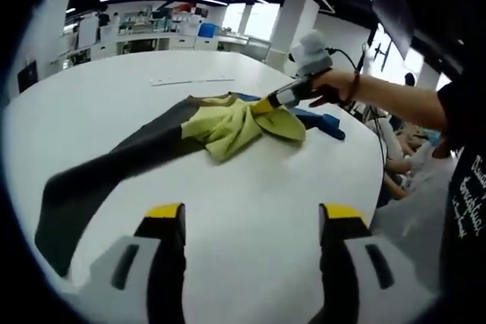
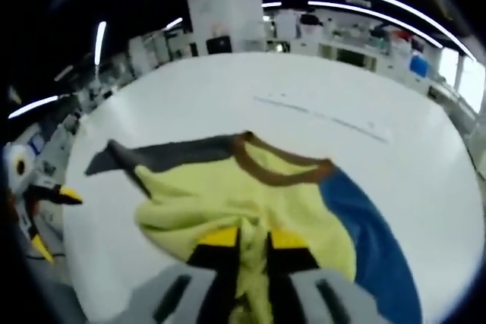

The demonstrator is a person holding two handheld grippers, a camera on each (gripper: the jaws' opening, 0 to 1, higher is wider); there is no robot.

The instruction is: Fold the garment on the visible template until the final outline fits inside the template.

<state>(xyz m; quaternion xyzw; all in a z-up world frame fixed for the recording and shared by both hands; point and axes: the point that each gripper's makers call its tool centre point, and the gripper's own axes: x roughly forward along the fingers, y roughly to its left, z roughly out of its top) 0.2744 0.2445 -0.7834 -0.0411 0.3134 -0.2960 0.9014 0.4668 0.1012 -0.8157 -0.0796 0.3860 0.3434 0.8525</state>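
A garment with a yellow-green body (image 1: 243, 128), a dark grey sleeve (image 1: 114, 168) and a blue sleeve (image 1: 323, 121) lies on the white table (image 1: 250, 202). My left gripper (image 1: 250, 221) hovers open over bare table, well short of the garment. My right gripper (image 2: 250, 242) is shut on a bunched fold of the yellow fabric (image 2: 228, 187); in the left gripper view the right gripper (image 1: 267, 104) pinches the garment's middle, held by a person's hand (image 1: 334, 85). A brown collar (image 2: 273, 168) shows beyond the jaws. The left gripper (image 2: 57, 196) appears at the far left of the right gripper view.
A thin line of tape or markings (image 1: 190, 80) lies on the table beyond the garment. Desks and shelves stand in the room behind (image 1: 159, 32). The person's arm and dark shirt (image 1: 456, 157) are at the table's right edge.
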